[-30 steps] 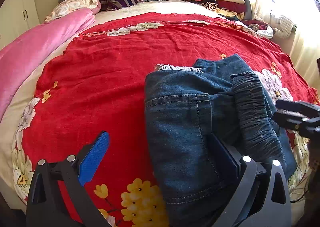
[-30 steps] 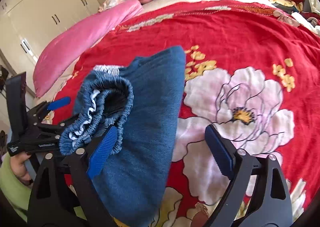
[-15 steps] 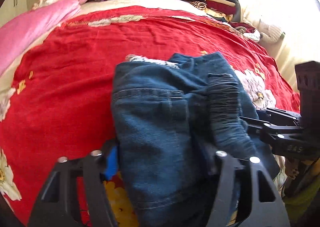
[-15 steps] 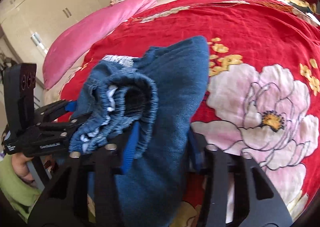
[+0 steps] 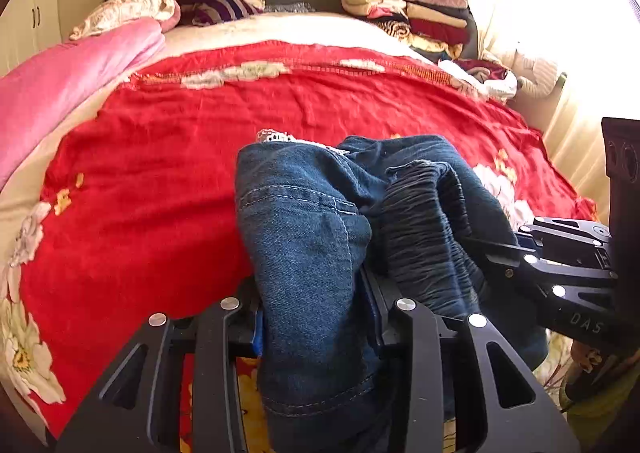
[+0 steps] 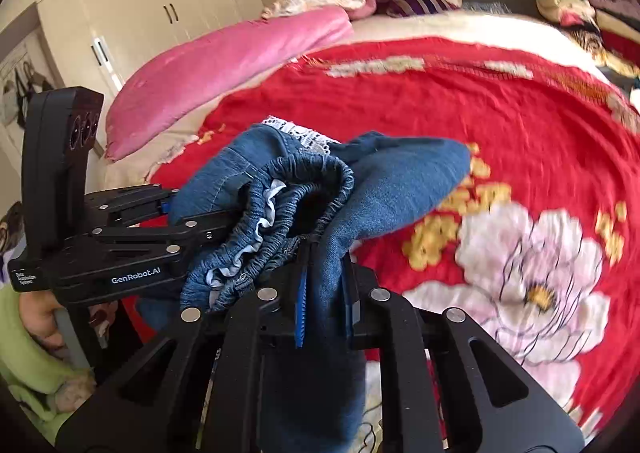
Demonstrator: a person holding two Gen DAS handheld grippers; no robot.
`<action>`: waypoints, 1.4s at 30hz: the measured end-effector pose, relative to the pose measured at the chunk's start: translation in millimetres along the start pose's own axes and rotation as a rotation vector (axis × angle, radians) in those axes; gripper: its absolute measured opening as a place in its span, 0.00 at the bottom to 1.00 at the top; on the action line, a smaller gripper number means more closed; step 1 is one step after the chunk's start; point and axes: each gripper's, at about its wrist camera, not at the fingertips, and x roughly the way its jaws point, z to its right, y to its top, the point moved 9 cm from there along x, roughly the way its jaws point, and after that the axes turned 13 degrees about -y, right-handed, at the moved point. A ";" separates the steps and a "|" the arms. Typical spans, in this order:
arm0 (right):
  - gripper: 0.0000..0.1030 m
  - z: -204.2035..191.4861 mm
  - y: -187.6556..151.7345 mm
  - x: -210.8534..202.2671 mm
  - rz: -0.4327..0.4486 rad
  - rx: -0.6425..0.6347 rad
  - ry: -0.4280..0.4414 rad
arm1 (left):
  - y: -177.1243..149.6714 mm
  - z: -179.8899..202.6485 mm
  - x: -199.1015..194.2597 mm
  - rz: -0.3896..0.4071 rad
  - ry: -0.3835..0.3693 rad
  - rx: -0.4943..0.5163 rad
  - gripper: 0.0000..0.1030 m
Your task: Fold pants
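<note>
"GenRobot.AI" in white on left gripper (image 6: 224, 225) body; "DAS" embossed on right gripper (image 5: 492, 253) body.

Bed (image 5: 280, 25) covered by a red floral blanket (image 5: 168, 181). A pink quilt (image 5: 68, 77) lies along its left edge, pillows (image 5: 128, 7) at the headboard, stacked folded clothes (image 5: 416, 13) on the far right corner.

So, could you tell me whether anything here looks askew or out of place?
The jeans are bunched rather than flat: the elastic waistband is crumpled and turned out, showing pale lining, between the left gripper and right gripper, both clamped on denim. Nothing looks damaged.
</note>
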 end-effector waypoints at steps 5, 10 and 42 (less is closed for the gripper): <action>0.07 -1.4 26.1 -2.3 0.044 -0.020 -0.014 | 23.3 -2.8 -9.0 0.037 0.016 0.010 0.34; 0.07 3.7 45.4 10.4 0.065 -0.034 -0.049 | 41.2 -11.9 -1.1 0.049 0.034 0.018 0.34; 0.79 58.5 29.7 -19.8 0.116 0.074 -0.272 | 33.3 -24.4 -3.6 0.053 0.117 0.024 0.84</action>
